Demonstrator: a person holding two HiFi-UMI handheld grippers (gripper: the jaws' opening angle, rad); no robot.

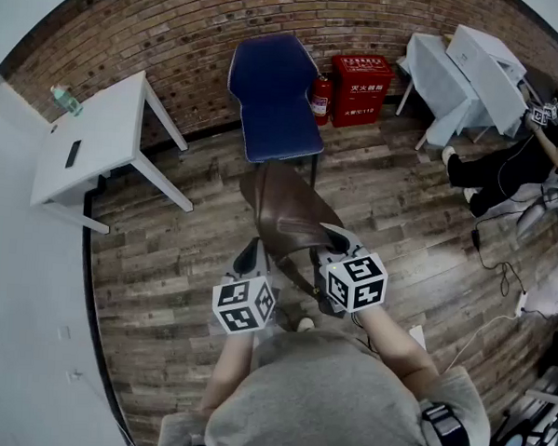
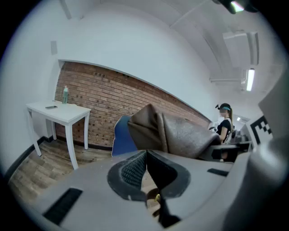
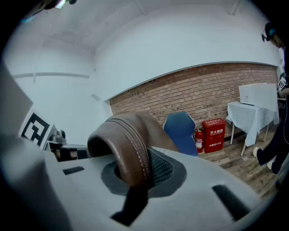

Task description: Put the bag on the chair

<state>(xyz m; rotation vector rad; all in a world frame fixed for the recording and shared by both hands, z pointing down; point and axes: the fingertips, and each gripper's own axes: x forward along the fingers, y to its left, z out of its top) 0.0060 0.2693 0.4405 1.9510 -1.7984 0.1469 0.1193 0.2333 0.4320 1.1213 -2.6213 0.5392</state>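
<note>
Our right gripper (image 3: 137, 168) pinches the brown handle (image 3: 128, 135) of the bag (image 1: 291, 209), jaws nearly together on it; our left gripper (image 2: 145, 168) has its pads pressed together at the bag's near corner, seemingly nipping a thin edge; the bag hangs mid-frame in the head view, long axis running up-frame toward the chair (image 1: 274, 101) at upper middle; both grippers sit about equally near; whether its far end overhangs the seat we cannot tell.

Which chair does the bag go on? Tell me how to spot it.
Look at the brick wall at the back. Against it, between the white table and the red box, stands the chair. It is the only blue thing there.
</note>
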